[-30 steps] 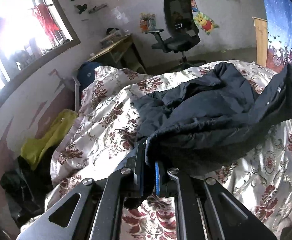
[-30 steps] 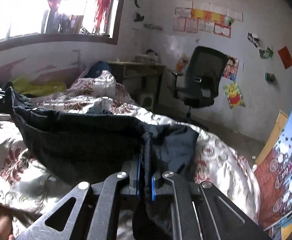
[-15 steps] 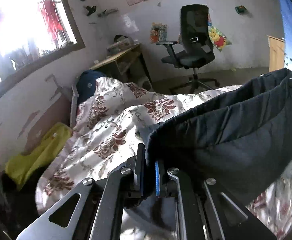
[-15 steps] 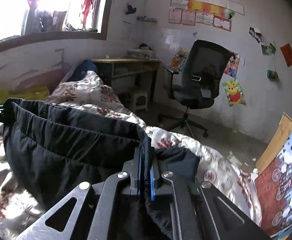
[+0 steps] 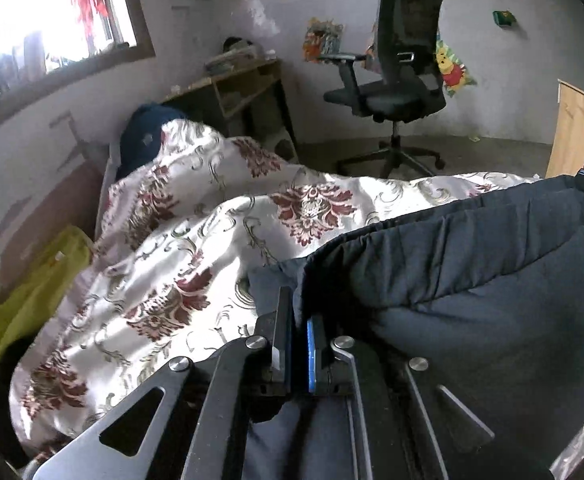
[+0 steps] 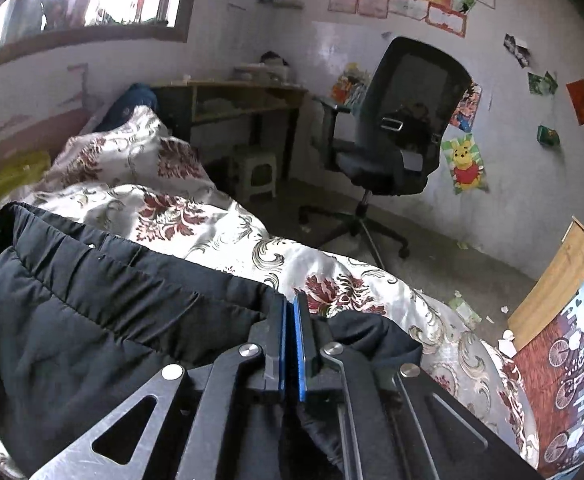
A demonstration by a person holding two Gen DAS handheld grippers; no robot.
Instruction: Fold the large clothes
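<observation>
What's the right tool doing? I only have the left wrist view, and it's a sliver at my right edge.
Observer: The right tool is shut on the dark jacket, with the hem edge pinched between its blue pads.
Operator: Does the jacket end at that tool?
Observer: No. More of it bunches up just right of the tool, over the floral quilt.
Operator: What's on the floor beyond it?
Observer: A small plastic stool stands under the desk.

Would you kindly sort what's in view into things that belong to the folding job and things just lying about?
Job: jacket, left gripper, right gripper, quilt as the surface beneath.

Lying about: chair, desk, stool, yellow cloth, posters.
</observation>
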